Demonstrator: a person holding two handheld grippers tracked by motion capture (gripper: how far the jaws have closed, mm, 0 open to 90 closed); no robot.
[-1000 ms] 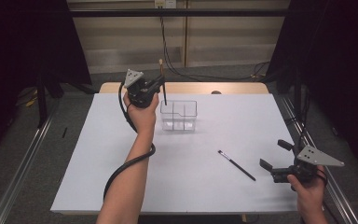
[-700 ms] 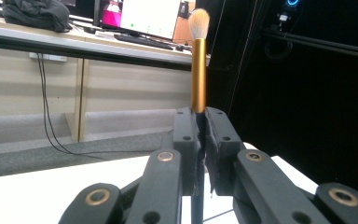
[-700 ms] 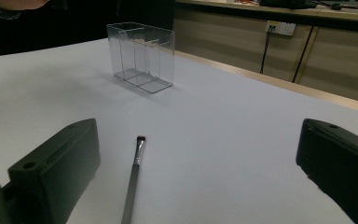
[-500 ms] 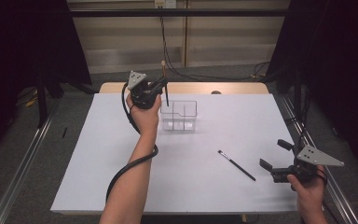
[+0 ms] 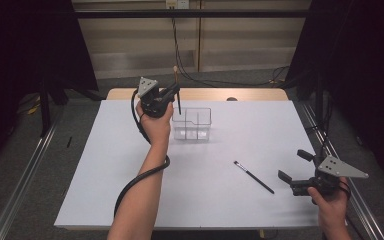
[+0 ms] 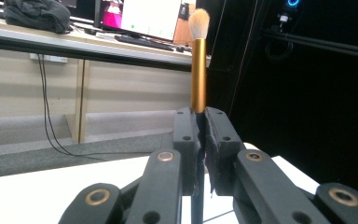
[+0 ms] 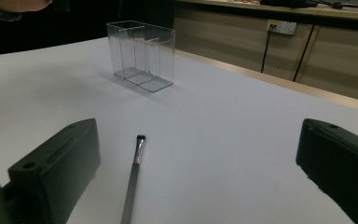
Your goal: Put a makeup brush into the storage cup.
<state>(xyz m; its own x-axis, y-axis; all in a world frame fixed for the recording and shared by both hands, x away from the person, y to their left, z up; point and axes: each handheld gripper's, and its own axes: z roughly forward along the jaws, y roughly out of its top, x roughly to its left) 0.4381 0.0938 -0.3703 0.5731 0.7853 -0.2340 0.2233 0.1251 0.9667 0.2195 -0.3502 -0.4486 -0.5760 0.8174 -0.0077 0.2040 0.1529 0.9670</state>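
Note:
My left gripper (image 5: 172, 92) is raised over the far left of the table, shut on a makeup brush (image 5: 177, 87) with a gold ferrule (image 6: 198, 74) and pale bristles, held upright. It hangs just left of a clear divided box (image 5: 192, 123). That clear box (image 7: 141, 55) stands empty on the white sheet. A thin black brush (image 5: 253, 177) lies flat on the sheet at the near right. My right gripper (image 5: 294, 166) rests open at the table's right edge, with the thin black brush (image 7: 134, 179) lying ahead between its jaws, untouched.
The white sheet (image 5: 100, 165) covers most of the table; a wooden strip (image 5: 260, 94) shows along the far edge. A black cable (image 5: 140, 180) trails from the left gripper along the forearm. Metal rails (image 5: 25, 175) run beside the table.
The left hand with the gold brush has shifted slightly right, toward the clear box. The right gripper has stayed still.

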